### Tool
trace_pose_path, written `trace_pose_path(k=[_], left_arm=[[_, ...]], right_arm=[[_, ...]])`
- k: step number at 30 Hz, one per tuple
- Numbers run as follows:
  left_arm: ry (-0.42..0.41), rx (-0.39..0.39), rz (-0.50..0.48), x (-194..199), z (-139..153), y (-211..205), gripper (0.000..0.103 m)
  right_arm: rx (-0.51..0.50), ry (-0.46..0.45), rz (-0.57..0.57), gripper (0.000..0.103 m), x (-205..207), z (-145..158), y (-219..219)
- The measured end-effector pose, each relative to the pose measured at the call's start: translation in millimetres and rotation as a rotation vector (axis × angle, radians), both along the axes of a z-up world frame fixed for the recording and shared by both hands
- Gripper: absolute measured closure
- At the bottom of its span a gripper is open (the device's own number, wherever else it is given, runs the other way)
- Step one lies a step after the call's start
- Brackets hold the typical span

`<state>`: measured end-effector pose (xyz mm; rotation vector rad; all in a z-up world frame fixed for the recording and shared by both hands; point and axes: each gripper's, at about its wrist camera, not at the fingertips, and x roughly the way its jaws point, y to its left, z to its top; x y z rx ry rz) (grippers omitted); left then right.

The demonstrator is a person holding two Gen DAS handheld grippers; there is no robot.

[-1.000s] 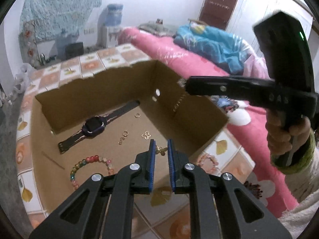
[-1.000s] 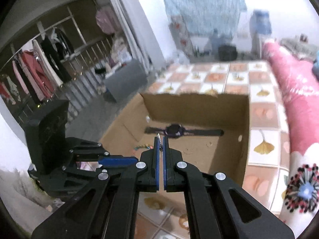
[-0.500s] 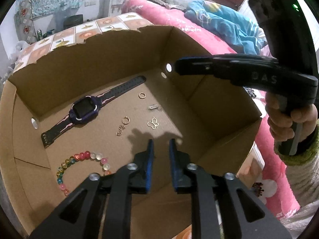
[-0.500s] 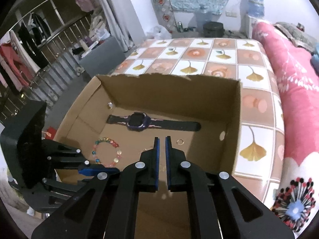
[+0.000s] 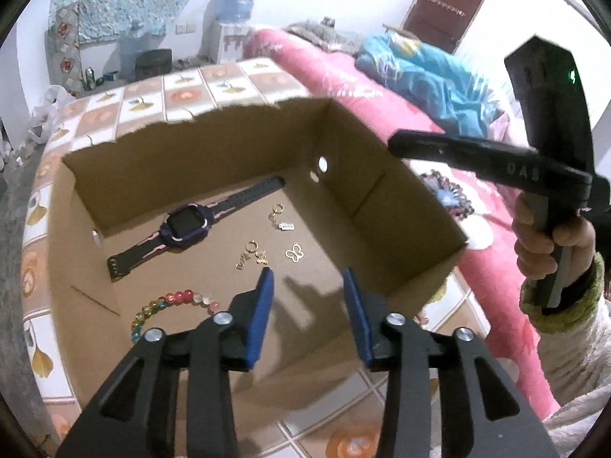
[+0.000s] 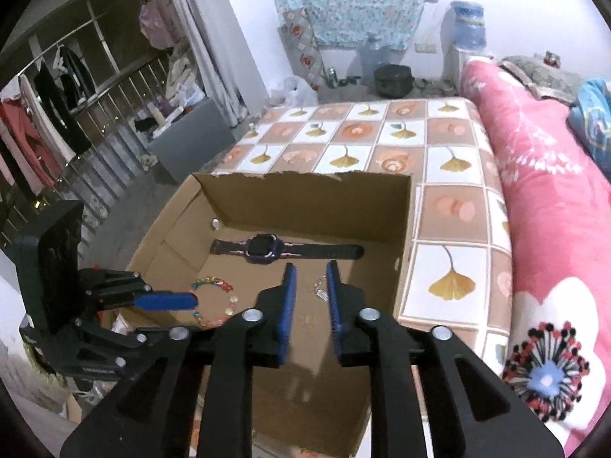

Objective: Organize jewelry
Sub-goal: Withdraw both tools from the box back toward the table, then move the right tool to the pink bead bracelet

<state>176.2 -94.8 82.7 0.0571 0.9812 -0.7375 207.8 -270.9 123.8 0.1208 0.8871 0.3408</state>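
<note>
The left wrist view looks down into the open cardboard box [image 5: 401, 198] and picks out small gold pieces that the other camera barely resolves: a butterfly charm [image 5: 294, 254], an earring with a hoop [image 5: 250, 253] just beside it, and a chain piece with a small tag [image 5: 282, 220] nearer the far wall, all lying apart on the box floor. The smartwatch [image 5: 186, 226] lies flat along the back wall, and the beaded bracelet [image 5: 172, 311] sits near the front left, partly hidden behind the left hand-held gripper [image 5: 308, 315], whose blue pads stand wide apart with nothing between them. To the right, the right hand-held gripper [image 5: 397, 141] is held in the air above the box's right wall; its jaws are edge-on here. The right wrist view settles that: the right hand-held gripper [image 6: 310, 309] is released, its pads apart and empty over the box [image 6: 403, 229], with the watch [image 6: 263, 249] beyond them and the chain piece [image 6: 320, 288] seen in the gap. It also shows the bracelet [image 6: 214, 301] whole, the left hand-held gripper [image 6: 168, 301] from the side, the tiled-pattern bed cover [image 6: 450, 160] under the box, a pink quilt [image 6: 542, 191] and a clothes rail [image 6: 46, 114]
</note>
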Motion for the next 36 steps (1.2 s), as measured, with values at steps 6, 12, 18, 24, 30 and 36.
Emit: trace_pose_path(k=[6,12,18,24,30,36], left_arm=[[-0.064,-0.042,0.041,-27,20,25,0.045],[-0.115,-0.047,0.061,-61,25,48,0.025],[-0.114,-0.013,0.045,-94,14,63,0.012],[-0.055,0.030,0.040,-116,-20,57,0.007],[-0.010,0.195,0.067,-119,-73,28,0.007],[-0.007,0.354,0.124,-111,-102,11,0.007]], right_arm=[[0.042,-0.047,-0.032,0.068,-34,15,-11],[0.082,-0.086,-0.072,0.053,-82,19,-25],[0.115,-0.060,-0.116,0.043,-127,0,-36],[0.156,0.055,-0.146,0.042,-149,-43,-32],[0.164,0.195,-0.170,0.042,-151,-88,-14],[0.014,0.232,-0.180,0.042,-149,-104,3]])
